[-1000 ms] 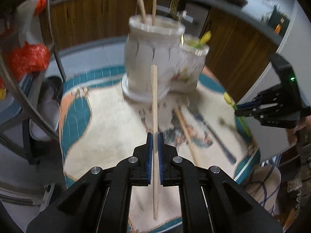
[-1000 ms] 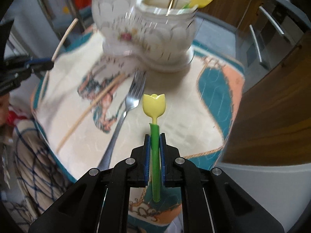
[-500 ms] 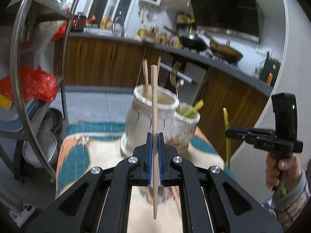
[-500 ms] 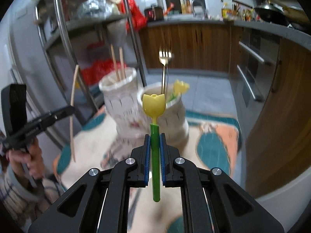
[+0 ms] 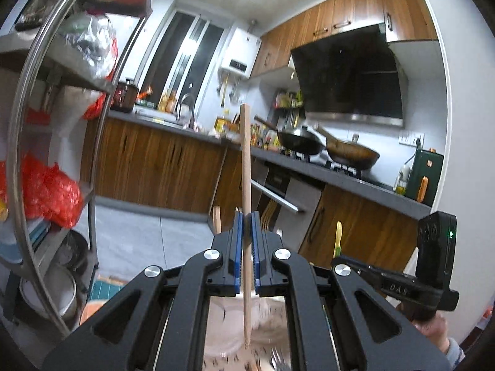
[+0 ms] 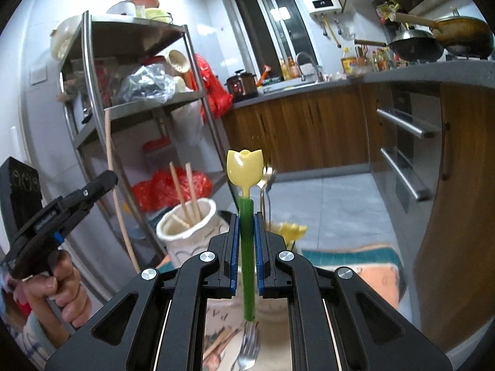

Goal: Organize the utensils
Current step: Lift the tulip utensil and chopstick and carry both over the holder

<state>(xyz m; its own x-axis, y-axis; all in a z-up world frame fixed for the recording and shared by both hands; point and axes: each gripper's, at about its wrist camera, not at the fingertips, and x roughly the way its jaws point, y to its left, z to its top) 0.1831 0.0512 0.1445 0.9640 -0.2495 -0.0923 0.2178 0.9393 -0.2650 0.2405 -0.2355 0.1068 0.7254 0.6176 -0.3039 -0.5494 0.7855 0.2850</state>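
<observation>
The left hand-held gripper (image 5: pixel 246 247) is closed tight on one plain wooden chopstick (image 5: pixel 246 167), its blue pads pinching the stick a little below the middle; the stick stands almost upright, long axis vertical, the blunt top high against the kitchen behind and the lower tip hanging above the mouth of the tall white ceramic holder (image 6: pixel 188 232), which is only a pale blur in the left wrist view. The right hand-held gripper (image 6: pixel 246 250) is likewise shut on a single green-stemmed plastic utensil with a yellow tulip-shaped head (image 6: pixel 245 204), gripped on the stem, standing upright with the tulip pointing up and the stem's end pointing down. Two wooden chopsticks (image 6: pixel 185 191) lean in the tall holder, tips up. Just right of it, mostly hidden behind the right gripper, a second holder carries one more yellow tulip utensil (image 6: pixel 292 230) and what looks like one metal utensil; its type cannot be told. On the patterned desk (image 6: pixel 368 266) below lie one steel fork (image 6: pixel 249 344), tines toward the holders, and one more wooden stick (image 6: pixel 221 341) lying slantwise beside it.
</observation>
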